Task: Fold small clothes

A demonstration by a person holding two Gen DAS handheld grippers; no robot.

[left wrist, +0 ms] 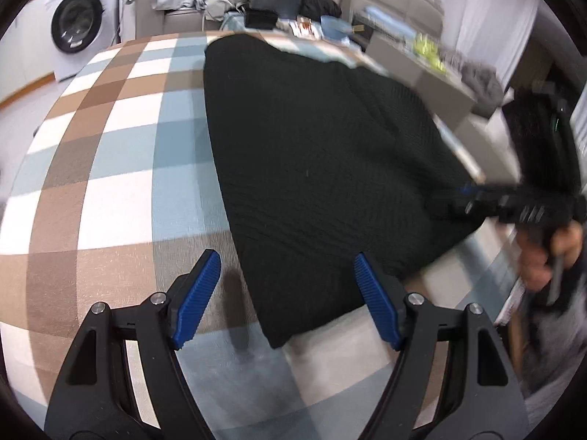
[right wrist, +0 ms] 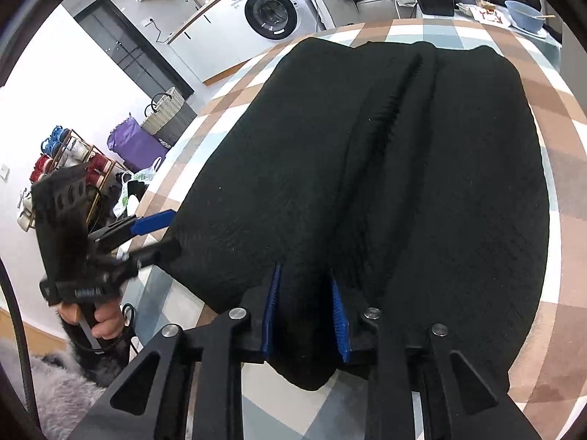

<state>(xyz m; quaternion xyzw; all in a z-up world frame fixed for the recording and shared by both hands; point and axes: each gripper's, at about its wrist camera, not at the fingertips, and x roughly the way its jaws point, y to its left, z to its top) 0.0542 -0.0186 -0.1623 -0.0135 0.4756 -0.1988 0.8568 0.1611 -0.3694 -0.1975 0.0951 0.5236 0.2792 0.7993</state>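
Nearest the right wrist camera, the right tongs [right wrist: 306, 310] stand narrowly parted with a bunched fold of the black knit garment [right wrist: 367, 183] between their blue pads [right wrist: 269, 315]; whether the pads press on the cloth or have just let go cannot be told from the view. The left tongs [left wrist: 288, 299] gape wide and hold nothing, poised just over the garment's near corner, one finger above the cloth and the other above the bare checked tablecloth [left wrist: 110, 146]. The garment lies spread flat on the tabletop ahead of both tongs, already doubled lengthwise by the look of the ridge running down its middle. It appears to be a soft, fairly thick knit: limp, likely to sag and stretch when lifted, not slippery against ribbed pads, and in no way fragile. The best hold is probably at the two near corners or along the near hem, pinching all layers together so the fold does not slide apart. Beyond the garment's far edge sit a blue bowl [right wrist: 522, 14] and a black tray [right wrist: 436, 2], well apart from the tongs but in the path if the cloth is flung forward. A washing machine [right wrist: 269, 13] stands off the tabletop, no obstacle.
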